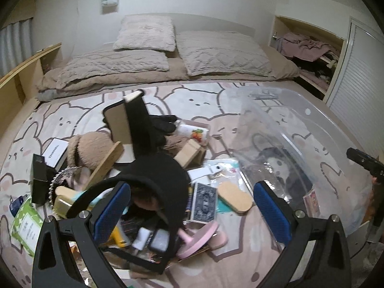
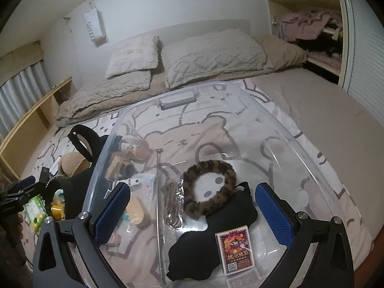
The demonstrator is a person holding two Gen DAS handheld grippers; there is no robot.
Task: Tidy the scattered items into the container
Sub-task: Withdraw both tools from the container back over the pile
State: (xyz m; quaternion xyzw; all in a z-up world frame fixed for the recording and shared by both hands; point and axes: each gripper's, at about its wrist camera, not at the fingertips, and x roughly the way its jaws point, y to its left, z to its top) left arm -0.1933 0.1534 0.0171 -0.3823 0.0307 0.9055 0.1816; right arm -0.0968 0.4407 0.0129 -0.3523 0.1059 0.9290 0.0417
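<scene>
1. The clear plastic storage container [image 2: 276, 129] sits on the bear-print bedspread [image 1: 79, 110], to the right of the scattered pile. From your right wrist view it already holds a brown furry ring [image 2: 210, 187], a black cloth piece [image 2: 208, 242], a red-printed card box [image 2: 236, 252] and a bagged coil of brown cord [image 2: 171, 201].
2. Your right gripper [image 2: 192, 218] hangs over the container's near end with its blue-padded fingers [image 2: 273, 213] spread wide and nothing between them.
3. Your left gripper [image 1: 192, 213] stands over the pile, fingers [image 1: 111, 211] likewise spread apart and gripping nothing. A black headband [image 1: 156, 180] lies under and between them; contact cannot be judged.
4. Loose items remaining outside the container: a blue-backed deck of playing cards [image 1: 204, 202], a tan oval wooden piece [image 1: 235, 198] just right of it, a pink round stand [image 1: 199, 240], a tan plush hat [image 1: 88, 148], a white box with black lettering [image 1: 56, 154], a green wipes packet [image 1: 26, 225] and a black glove [image 1: 163, 122].
5. A tall black-edged case [image 1: 129, 124] stands upright behind the pile.
6. Grey quilted pillows [image 1: 220, 52] lie at the bed's head, well apart from the work area.
</scene>
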